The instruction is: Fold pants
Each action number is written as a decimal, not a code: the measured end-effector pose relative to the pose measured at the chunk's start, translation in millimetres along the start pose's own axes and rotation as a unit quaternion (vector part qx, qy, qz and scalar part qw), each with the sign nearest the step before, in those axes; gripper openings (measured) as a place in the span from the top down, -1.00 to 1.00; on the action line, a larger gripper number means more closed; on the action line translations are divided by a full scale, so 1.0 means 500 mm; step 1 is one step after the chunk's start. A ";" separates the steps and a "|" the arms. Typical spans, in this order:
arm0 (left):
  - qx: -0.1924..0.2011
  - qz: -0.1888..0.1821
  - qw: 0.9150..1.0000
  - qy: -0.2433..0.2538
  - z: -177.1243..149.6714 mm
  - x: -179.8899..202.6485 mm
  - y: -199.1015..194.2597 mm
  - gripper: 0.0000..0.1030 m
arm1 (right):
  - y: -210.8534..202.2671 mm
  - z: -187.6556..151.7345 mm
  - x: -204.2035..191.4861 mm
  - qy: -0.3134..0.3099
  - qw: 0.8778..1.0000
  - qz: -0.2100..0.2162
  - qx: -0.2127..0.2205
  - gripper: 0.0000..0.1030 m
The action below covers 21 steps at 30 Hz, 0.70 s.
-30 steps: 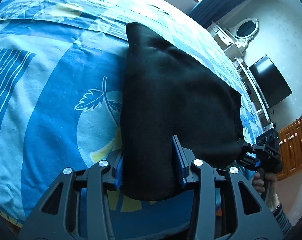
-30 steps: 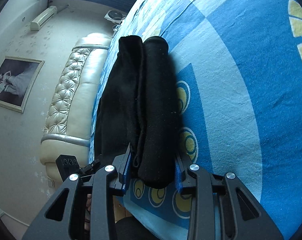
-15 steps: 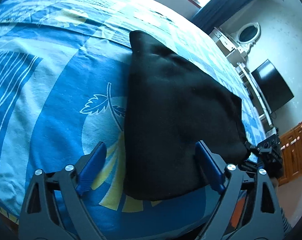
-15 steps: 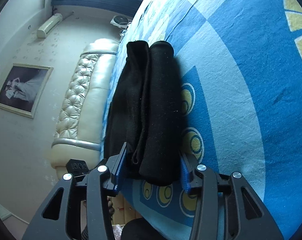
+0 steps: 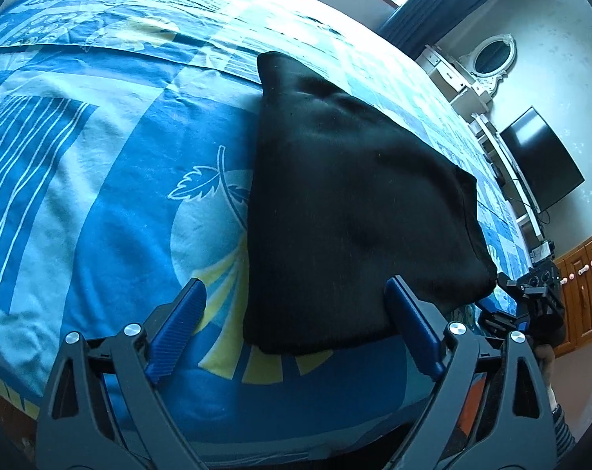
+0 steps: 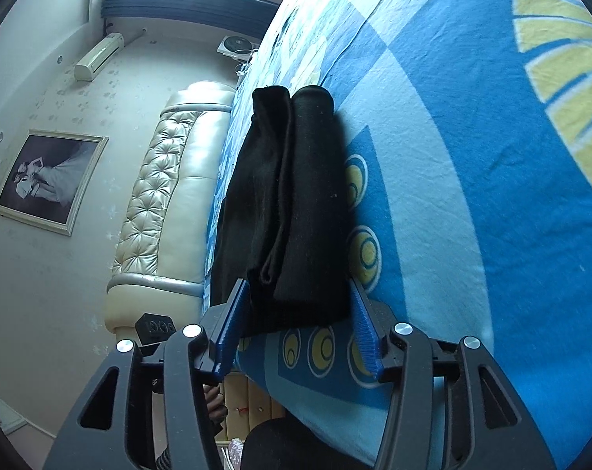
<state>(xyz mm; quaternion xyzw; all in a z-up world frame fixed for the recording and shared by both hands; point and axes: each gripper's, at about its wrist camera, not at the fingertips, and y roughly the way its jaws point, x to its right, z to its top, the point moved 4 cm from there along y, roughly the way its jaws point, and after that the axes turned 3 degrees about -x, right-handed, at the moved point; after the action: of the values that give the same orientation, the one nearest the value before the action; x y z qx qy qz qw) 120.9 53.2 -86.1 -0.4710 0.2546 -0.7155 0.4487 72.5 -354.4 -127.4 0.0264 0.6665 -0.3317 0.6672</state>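
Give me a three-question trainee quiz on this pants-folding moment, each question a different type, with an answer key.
1. True or false: the black pants lie folded on the blue patterned bedspread.
2. Multiple choice: the left gripper is A) clamped on the pants, B) wide open, one finger clear of the cloth, C) out of view.
3. Short answer: what lies between the fingers of the right gripper?

Key
1. True.
2. B.
3. The near end of the folded pants; the jaws are opening there.
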 end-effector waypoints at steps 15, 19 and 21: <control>0.026 0.094 0.994 0.049 -0.064 0.063 -0.073 -0.80 | -0.033 -0.063 -0.033 -0.043 0.992 -0.114 0.006 -0.51; 0.041 0.118 0.990 0.067 -0.084 0.087 -0.099 -0.80 | -0.038 -0.084 -0.042 -0.061 0.986 -0.158 0.004 -0.52; 0.045 0.121 0.989 0.068 -0.090 0.097 -0.108 -0.80 | -0.040 -0.093 -0.047 -0.071 0.982 -0.177 0.008 -0.52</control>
<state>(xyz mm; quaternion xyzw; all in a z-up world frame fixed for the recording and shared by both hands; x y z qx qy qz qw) 51.0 33.1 -41.6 -0.3661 0.3075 -0.6973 0.5340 24.9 -337.8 -103.0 -0.1103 0.6090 -0.4504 0.6435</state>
